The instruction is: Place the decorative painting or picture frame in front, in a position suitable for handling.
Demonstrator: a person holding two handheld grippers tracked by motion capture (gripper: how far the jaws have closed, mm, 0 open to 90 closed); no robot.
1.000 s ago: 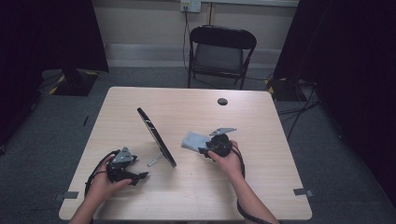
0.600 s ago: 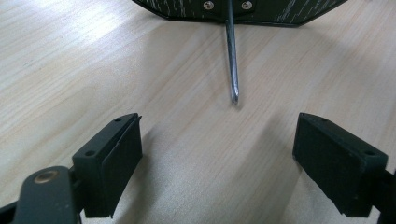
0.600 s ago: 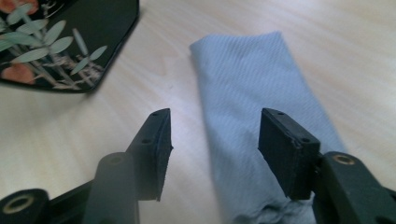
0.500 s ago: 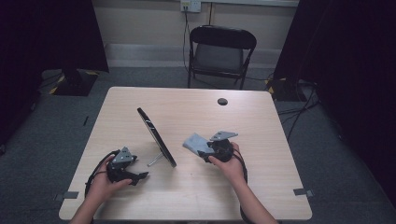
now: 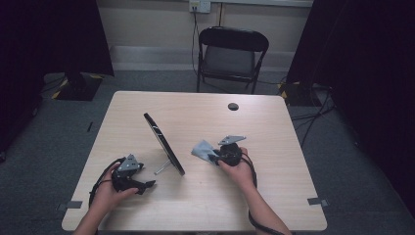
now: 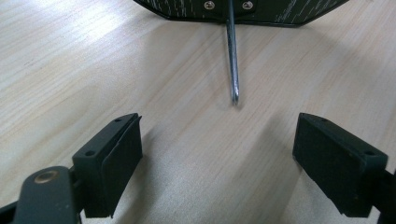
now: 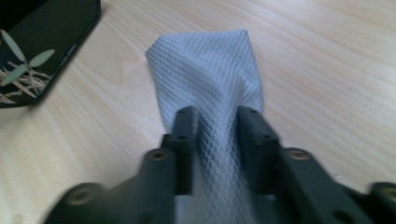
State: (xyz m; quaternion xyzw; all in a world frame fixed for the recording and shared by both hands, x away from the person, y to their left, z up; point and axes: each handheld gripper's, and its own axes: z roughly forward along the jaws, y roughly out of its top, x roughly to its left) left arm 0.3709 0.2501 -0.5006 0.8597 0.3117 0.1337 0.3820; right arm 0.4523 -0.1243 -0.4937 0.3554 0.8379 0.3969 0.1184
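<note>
A black oval mirror [image 5: 163, 144] stands tilted on a thin metal leg [image 5: 161, 168] at the table's middle. Its leg [image 6: 232, 60] and dark lower edge [image 6: 243, 9] lie ahead of my left gripper [image 6: 217, 161], which rests open near the front left [image 5: 142, 185] with nothing between its jaws. My right gripper [image 5: 215, 157] is to the right of the mirror, shut on a pale grey mesh cloth [image 5: 201, 149]. In the right gripper view the cloth [image 7: 205, 70] fans out from the pinch [image 7: 217, 121] over the wood, with the mirror's face [image 7: 42, 46] at the upper left.
A small dark round object [image 5: 233, 106] lies near the table's far edge [image 5: 195, 93]. A black folding chair [image 5: 230, 54] stands behind the table. Bare wood lies to the right of my right hand and along the front.
My right gripper with the cloth has shifted slightly toward the mirror and lowered. The left gripper has stayed put.
</note>
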